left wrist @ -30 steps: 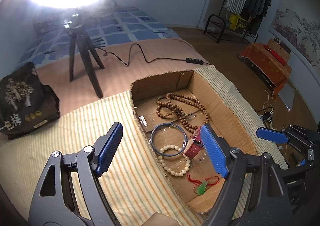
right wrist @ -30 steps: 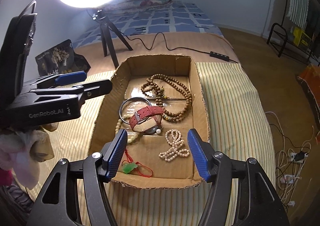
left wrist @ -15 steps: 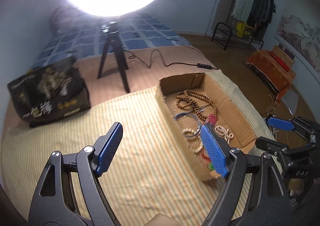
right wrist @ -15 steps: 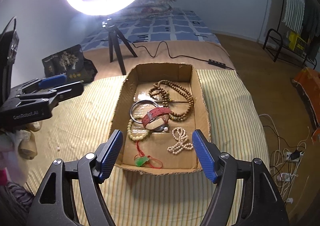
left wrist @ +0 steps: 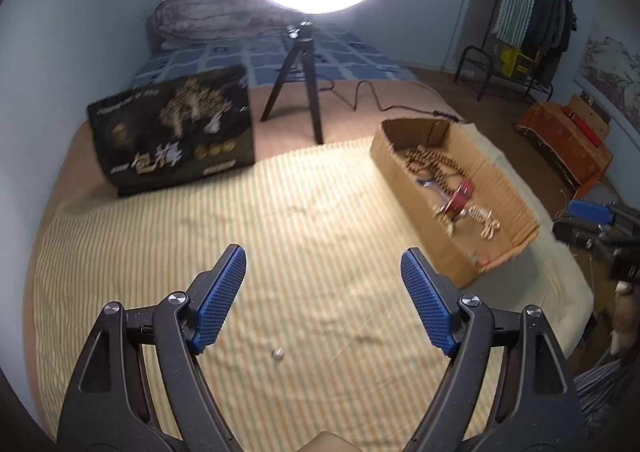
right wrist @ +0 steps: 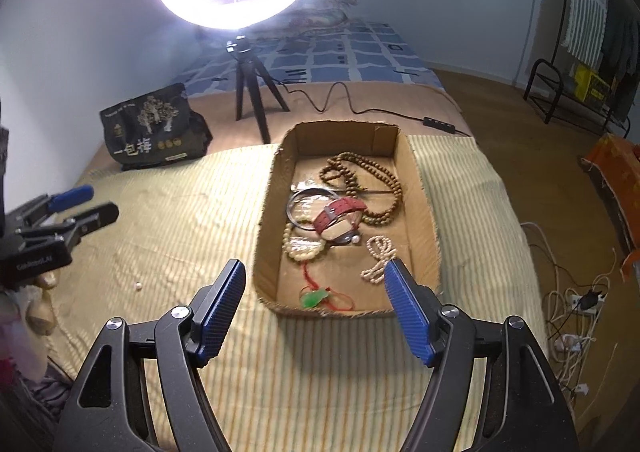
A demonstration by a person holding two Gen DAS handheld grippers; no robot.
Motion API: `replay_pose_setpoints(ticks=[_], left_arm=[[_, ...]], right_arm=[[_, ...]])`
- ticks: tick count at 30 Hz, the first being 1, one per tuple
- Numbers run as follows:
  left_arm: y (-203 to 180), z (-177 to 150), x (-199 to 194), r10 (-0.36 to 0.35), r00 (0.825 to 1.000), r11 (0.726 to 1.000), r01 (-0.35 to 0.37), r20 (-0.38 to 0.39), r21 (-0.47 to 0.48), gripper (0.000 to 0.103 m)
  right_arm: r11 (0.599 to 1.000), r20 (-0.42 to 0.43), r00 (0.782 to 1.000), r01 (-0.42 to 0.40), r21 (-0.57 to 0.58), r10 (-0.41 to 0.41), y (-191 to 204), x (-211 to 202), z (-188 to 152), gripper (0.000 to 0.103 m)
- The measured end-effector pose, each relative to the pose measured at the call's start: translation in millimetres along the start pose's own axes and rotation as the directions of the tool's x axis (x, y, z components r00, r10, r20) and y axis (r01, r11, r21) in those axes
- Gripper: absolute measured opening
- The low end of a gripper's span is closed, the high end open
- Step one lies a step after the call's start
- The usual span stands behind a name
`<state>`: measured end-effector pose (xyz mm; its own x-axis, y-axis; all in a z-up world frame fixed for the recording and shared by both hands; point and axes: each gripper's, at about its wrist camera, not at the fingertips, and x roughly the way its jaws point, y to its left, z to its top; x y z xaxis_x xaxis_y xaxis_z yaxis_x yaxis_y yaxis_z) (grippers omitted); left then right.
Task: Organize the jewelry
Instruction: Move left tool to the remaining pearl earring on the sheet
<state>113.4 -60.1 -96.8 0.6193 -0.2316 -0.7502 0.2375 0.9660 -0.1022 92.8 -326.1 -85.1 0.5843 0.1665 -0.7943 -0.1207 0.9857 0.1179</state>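
Note:
A cardboard box (right wrist: 264, 220) lies on the striped cloth, holding a brown bead necklace (right wrist: 360, 180), a metal bangle (right wrist: 298, 198), a red watch strap (right wrist: 340, 210), a cream bead bracelet (right wrist: 300, 250), a white pearl strand (right wrist: 378, 258) and a green pendant on red cord (right wrist: 316, 298). My right gripper (right wrist: 315, 272) hangs open and empty above the box's near end. My left gripper (left wrist: 322, 264) is open and empty over bare cloth, left of the box (left wrist: 404, 172). A loose pearl (left wrist: 277, 352) rests on the cloth just below the left fingers; the right wrist view shows this pearl (right wrist: 138, 286) too.
A ring light on a black tripod (right wrist: 252, 92) stands behind the box, its cable (right wrist: 344, 104) trailing right. A black printed bag (left wrist: 172, 132) sits at the back left. The bed edge drops to the floor on the right, where cables (right wrist: 576, 304) lie.
My left gripper has swung left, away from the box and out over the striped cloth. My right gripper has drawn back and up from the box, and its jaws have widened slightly.

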Motion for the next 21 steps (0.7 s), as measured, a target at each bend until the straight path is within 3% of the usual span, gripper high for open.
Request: replay_pose_setpoints(ticks=[4,12,21], left_arm=[[11,-29,3,0.012,0.999,1.0,-0.013,-0.03,-0.012,0.079],[30,-74,31,0.008,0.992,0.997,-0.017,-0.128,-0.077,0.052],[39,-89,59,-0.03,0.981,0.993,0.007,-0.192,-0.121,0.038]], right_arm=[[1.0,-0.011,1.0,-0.01,0.003,0.01,3,2,-13,0.072],[0.998,0.001,1.0,0.007,-0.055,-0.007,9,2,-25,0.072],[0.997,-0.011,1.0,0.002,-0.076,-0.003,14,9,-24,0.072]])
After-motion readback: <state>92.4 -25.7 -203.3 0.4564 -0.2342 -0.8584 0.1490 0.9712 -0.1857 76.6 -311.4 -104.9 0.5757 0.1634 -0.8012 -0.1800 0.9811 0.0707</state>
